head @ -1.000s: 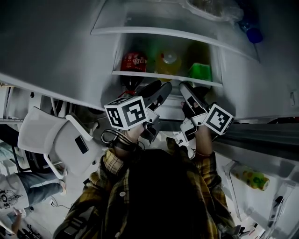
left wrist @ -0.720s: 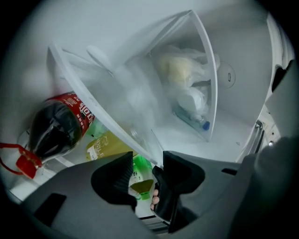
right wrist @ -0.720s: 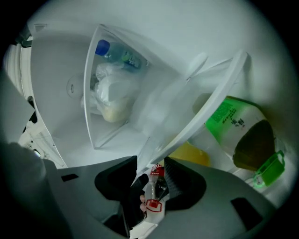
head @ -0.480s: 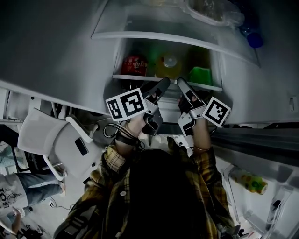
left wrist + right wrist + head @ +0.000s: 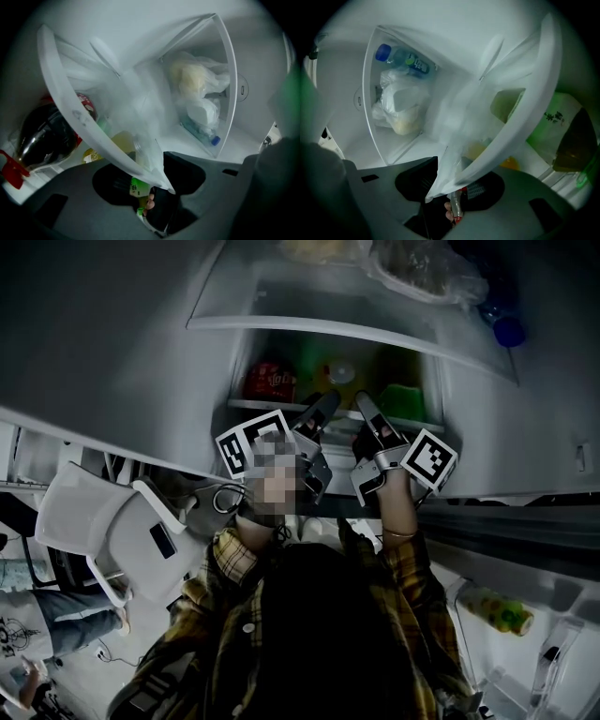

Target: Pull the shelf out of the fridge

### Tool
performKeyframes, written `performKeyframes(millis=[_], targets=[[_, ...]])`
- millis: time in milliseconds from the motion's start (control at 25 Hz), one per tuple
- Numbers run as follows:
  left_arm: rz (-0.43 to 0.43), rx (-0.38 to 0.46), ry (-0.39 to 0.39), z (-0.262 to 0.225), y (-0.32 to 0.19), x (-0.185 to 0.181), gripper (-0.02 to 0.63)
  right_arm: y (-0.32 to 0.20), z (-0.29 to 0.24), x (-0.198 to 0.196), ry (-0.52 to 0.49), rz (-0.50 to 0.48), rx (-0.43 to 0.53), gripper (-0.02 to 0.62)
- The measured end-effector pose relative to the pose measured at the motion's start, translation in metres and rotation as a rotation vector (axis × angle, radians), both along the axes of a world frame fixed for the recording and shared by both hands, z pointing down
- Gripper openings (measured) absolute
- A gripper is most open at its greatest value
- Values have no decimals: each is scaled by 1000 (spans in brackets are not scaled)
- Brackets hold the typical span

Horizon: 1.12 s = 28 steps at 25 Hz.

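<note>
The white fridge shelf (image 5: 272, 406) carries a red cola bottle (image 5: 270, 381), a yellow bottle (image 5: 339, 371) and a green pack (image 5: 403, 395). My left gripper (image 5: 323, 407) reaches its front edge left of centre, and my right gripper (image 5: 364, 409) meets it just to the right. In the left gripper view the shelf's rim (image 5: 70, 108) runs diagonally down into the left gripper (image 5: 161, 187), whose jaws close on it. The right gripper view mirrors this: the rim (image 5: 525, 117) ends inside the right gripper (image 5: 440, 192).
An upper shelf (image 5: 328, 329) sits close above, holding bagged food (image 5: 422, 273) and a blue-capped bottle (image 5: 509, 331). The open door's bin (image 5: 497, 610) is at the lower right. A white chair (image 5: 103, 521) stands at the left, beside the person's body.
Both grippers have moved up and forward into the fridge, from just below the shelf to its front edge, which now sits between their jaws.
</note>
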<state>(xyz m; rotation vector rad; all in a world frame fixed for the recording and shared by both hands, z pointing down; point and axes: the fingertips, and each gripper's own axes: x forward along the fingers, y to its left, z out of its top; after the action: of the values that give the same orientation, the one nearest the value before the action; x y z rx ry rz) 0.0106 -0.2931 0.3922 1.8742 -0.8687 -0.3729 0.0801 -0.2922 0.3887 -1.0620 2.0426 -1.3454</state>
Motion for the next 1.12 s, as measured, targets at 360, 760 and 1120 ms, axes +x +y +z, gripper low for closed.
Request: performKeyframes(millis=[360, 760, 1120], targets=[[-38, -13, 2, 0, -12, -4, 192, -6, 2, 1, 1, 45, -26, 167], [-65, -34, 4, 8, -15, -9, 72, -7, 12, 6, 25, 74, -73, 74], [-71, -31, -11, 8, -15, -10, 71, -6, 11, 6, 13, 80, -76, 66]])
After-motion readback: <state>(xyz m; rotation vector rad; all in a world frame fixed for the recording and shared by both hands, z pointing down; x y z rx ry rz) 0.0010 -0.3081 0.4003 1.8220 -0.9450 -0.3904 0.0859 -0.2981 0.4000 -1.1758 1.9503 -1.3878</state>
